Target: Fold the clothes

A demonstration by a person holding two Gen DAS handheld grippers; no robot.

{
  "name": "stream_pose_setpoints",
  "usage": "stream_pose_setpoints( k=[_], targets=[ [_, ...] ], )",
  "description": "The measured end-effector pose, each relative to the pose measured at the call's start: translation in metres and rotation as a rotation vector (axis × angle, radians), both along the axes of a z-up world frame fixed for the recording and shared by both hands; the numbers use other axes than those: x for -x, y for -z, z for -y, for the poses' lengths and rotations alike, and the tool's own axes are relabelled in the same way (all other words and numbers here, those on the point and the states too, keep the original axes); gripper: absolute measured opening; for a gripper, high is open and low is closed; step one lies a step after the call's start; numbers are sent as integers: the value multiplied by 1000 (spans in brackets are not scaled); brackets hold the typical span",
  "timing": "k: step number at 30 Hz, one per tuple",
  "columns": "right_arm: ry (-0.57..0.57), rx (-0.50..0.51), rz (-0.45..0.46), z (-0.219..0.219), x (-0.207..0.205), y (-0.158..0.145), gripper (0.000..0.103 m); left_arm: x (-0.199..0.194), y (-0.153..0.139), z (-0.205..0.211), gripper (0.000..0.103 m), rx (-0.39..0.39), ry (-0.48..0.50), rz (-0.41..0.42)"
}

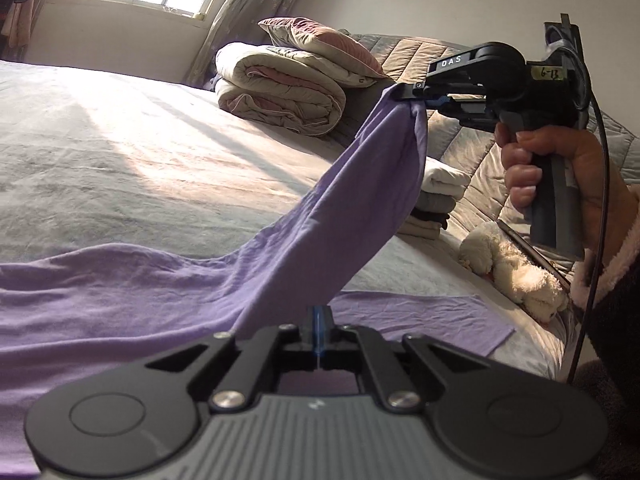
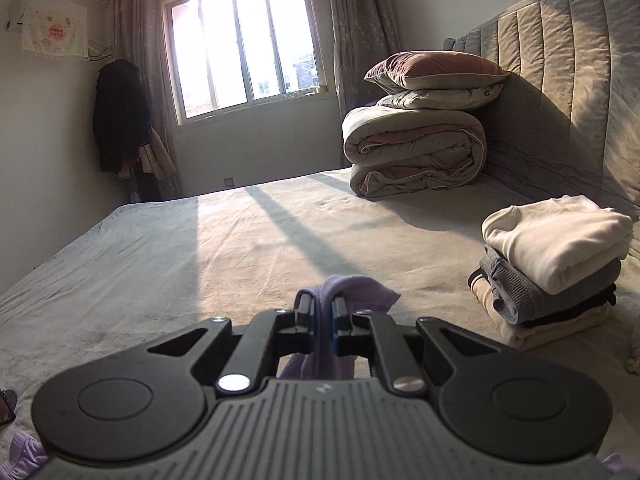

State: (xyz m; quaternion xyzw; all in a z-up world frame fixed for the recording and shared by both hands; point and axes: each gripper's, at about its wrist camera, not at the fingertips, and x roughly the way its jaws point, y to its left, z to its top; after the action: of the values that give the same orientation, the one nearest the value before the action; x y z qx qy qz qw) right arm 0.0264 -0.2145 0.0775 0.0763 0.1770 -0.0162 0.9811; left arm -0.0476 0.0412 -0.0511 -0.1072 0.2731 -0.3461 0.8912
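A purple garment (image 1: 120, 292) lies spread on the bed. One edge of it rises in a taut band from my left gripper (image 1: 318, 318), which is shut on the cloth low over the bed, up to my right gripper (image 1: 404, 94), which is shut on it and held high. In the right wrist view the right gripper (image 2: 322, 312) pinches a bunch of the purple garment (image 2: 352, 290) between its fingers, above the bed.
A stack of folded clothes (image 2: 556, 264) sits by the quilted headboard (image 2: 580, 92). A rolled duvet with pillows (image 2: 416, 148) stands at the bed's far corner. A white plush toy (image 1: 516, 268) lies near the right hand. Grey bed sheet (image 2: 200, 248) stretches toward the window.
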Motion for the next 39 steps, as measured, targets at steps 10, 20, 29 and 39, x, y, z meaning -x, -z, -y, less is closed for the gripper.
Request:
stream_pose_setpoints(
  k=[10,20,29,39],
  targets=[
    [31,111,57,-48,24,-51,10,20,-17,-67,31,3,-92,53],
    [96,167,52,-44,45,-60,10,11,-9,-163,29,14,-466,-79],
    [141,161,-13,-28,54,-51,10,-12,15,-218,28,-42,-686,-174],
    [188,235,-92,-8,68,-31,10,-27,26,-229,8,-101,-679,-166]
  ],
)
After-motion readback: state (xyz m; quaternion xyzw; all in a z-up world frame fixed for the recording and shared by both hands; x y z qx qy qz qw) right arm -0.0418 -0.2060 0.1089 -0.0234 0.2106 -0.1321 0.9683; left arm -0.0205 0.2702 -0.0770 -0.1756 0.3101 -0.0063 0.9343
